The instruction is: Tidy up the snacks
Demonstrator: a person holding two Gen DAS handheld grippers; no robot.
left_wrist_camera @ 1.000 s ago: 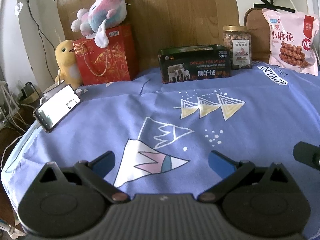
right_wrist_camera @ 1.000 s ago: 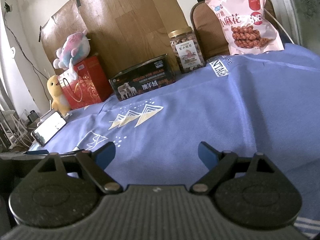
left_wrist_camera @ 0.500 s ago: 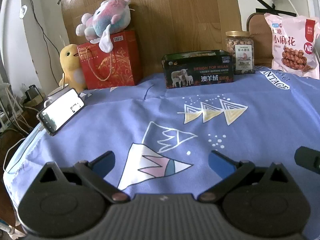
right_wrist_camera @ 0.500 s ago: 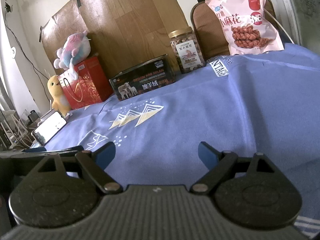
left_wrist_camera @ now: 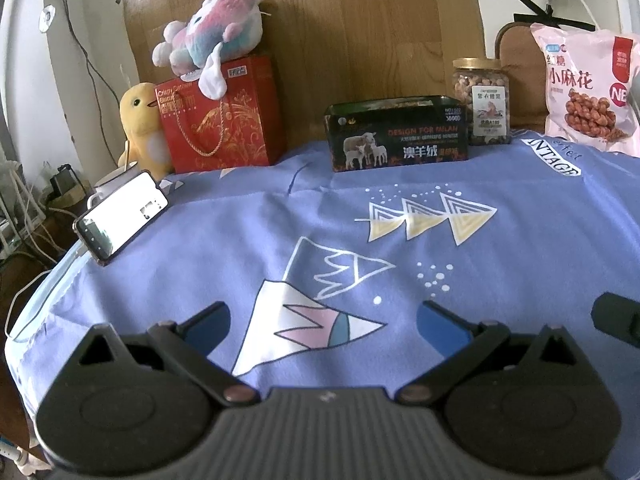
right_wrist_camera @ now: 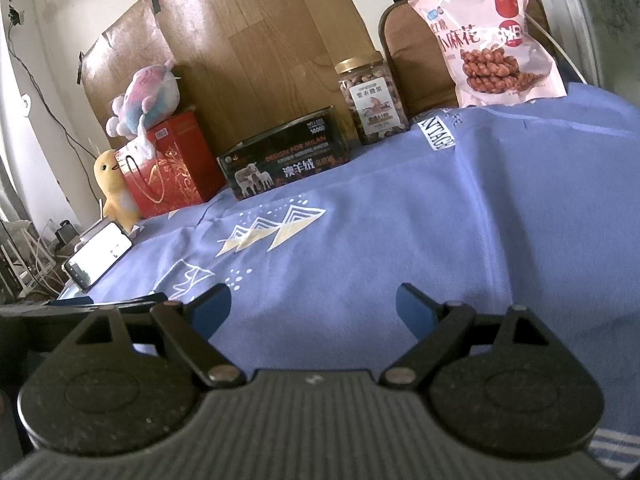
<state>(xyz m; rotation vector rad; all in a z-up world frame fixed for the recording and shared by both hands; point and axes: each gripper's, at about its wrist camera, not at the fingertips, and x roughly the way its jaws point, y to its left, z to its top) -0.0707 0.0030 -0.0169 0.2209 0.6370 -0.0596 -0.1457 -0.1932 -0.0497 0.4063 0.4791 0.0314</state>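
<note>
A pink bag of fried twists [left_wrist_camera: 586,88] [right_wrist_camera: 490,40] leans at the back right of the blue cloth table [left_wrist_camera: 280,232] [right_wrist_camera: 440,220]. A clear jar of nuts [left_wrist_camera: 482,102] [right_wrist_camera: 372,98] stands left of it. A dark green box [left_wrist_camera: 398,138] [right_wrist_camera: 286,158] and a red gift bag [left_wrist_camera: 218,114] [right_wrist_camera: 168,166] stand further left. My left gripper [left_wrist_camera: 322,320] is open and empty, low over the near cloth. My right gripper [right_wrist_camera: 314,308] is open and empty, to its right.
A pastel plush [left_wrist_camera: 212,46] [right_wrist_camera: 148,98] sits on the red bag, a yellow duck plush [left_wrist_camera: 142,126] [right_wrist_camera: 114,188] beside it. A phone [left_wrist_camera: 120,214] [right_wrist_camera: 98,256] leans at the table's left edge. A wood panel [left_wrist_camera: 320,32] backs the row.
The left view has tilted down a little, so the back row sits lower in frame. The right gripper has barely moved. Both stay open.
</note>
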